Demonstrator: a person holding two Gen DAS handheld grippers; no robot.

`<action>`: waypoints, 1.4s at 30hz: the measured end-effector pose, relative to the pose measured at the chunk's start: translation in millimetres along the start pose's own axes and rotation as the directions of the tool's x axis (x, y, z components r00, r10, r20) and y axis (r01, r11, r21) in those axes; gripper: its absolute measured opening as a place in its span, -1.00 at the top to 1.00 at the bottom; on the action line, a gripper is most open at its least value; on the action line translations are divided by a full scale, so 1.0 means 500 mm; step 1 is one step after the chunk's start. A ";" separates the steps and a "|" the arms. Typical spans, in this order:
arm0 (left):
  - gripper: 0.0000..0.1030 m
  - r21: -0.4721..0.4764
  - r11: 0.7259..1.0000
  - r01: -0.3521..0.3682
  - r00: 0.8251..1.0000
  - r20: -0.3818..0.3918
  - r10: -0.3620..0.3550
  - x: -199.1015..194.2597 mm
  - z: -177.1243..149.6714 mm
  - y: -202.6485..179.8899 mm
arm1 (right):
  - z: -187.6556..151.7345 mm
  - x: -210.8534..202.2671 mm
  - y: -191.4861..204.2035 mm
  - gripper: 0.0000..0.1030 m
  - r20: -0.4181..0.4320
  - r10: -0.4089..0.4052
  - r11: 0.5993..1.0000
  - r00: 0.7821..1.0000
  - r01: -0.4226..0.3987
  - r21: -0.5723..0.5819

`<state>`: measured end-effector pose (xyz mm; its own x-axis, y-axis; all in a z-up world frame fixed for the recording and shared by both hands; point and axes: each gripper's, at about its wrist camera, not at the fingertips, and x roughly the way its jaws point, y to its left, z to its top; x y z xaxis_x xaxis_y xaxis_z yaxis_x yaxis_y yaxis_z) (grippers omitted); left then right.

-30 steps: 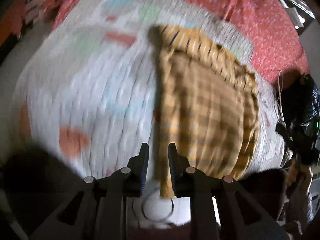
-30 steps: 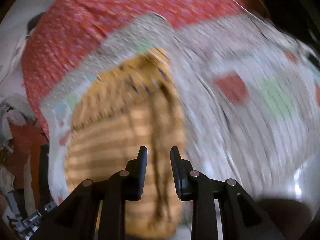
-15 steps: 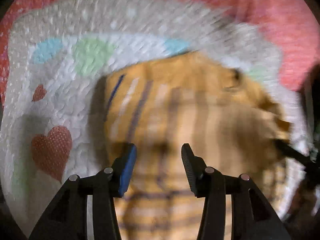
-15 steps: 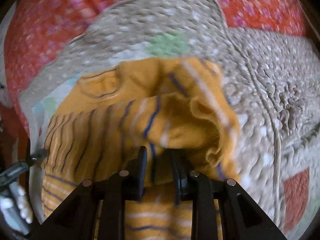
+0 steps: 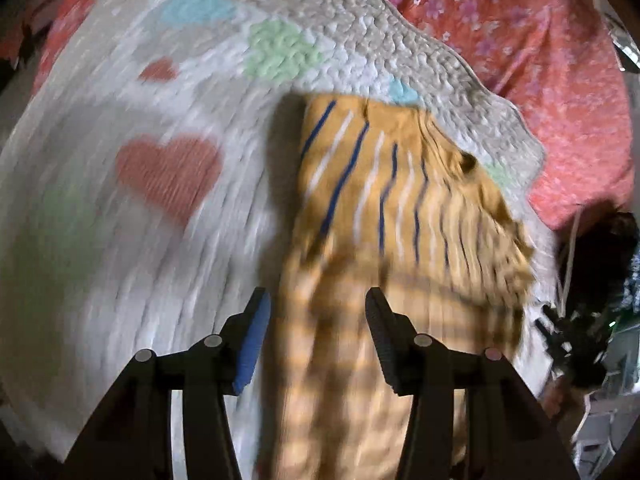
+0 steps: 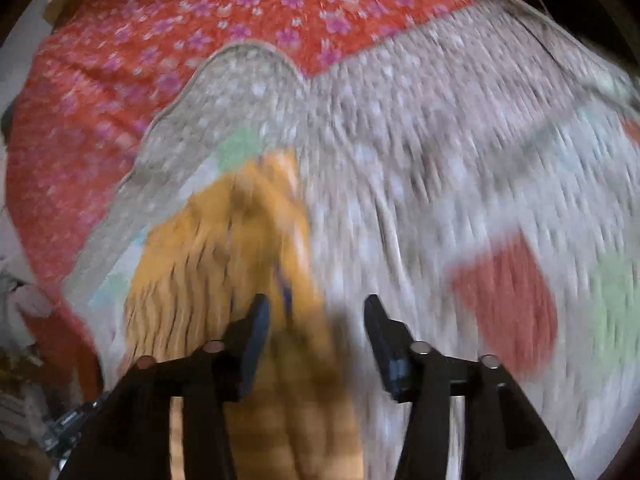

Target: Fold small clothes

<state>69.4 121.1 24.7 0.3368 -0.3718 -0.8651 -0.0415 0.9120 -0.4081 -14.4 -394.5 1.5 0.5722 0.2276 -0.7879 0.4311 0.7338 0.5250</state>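
A small orange garment [image 5: 384, 208] with blue and white stripes lies folded on a white quilted mat [image 5: 168, 248] with hearts. In the right wrist view the garment [image 6: 224, 256] lies left of centre on the mat [image 6: 420, 184], blurred. My left gripper [image 5: 316, 336] is open and empty above the garment's near part. My right gripper [image 6: 316, 340] is open and empty over the garment's right edge. Neither gripper holds cloth.
A red floral bedsheet [image 5: 540, 60] lies under the mat and shows in the right wrist view [image 6: 168, 28] too. Dark clutter and cables [image 5: 588, 300] sit off the right edge. The mat has a scalloped far edge.
Both grippers were shut on the garment a second ago. The left opened half a second ago, the right since then. Both have pulled back from the folded garment.
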 end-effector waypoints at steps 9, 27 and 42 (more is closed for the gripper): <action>0.04 -0.044 0.995 0.090 0.986 -0.134 -0.096 0.000 -0.271 0.031 | -0.287 -0.045 -0.086 -0.11 -0.177 0.045 0.993 0.983 -0.026 0.112; -0.55 0.141 0.985 0.095 0.985 -0.159 -0.072 0.029 -0.409 -0.001 | -0.425 0.005 -0.049 -0.31 -0.343 0.032 0.999 0.939 -0.019 0.043; 0.78 0.031 0.960 0.278 0.954 -0.129 -0.272 -0.123 -0.375 0.002 | -0.395 -0.123 0.045 0.82 -0.271 0.249 0.964 0.930 -0.265 -0.021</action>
<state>-127.8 112.4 22.8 0.2113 -0.6246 -0.7518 0.0827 0.7778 -0.6230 -177.5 -265.6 -1.8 0.4508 0.5678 -0.6887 0.2498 0.6605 0.7081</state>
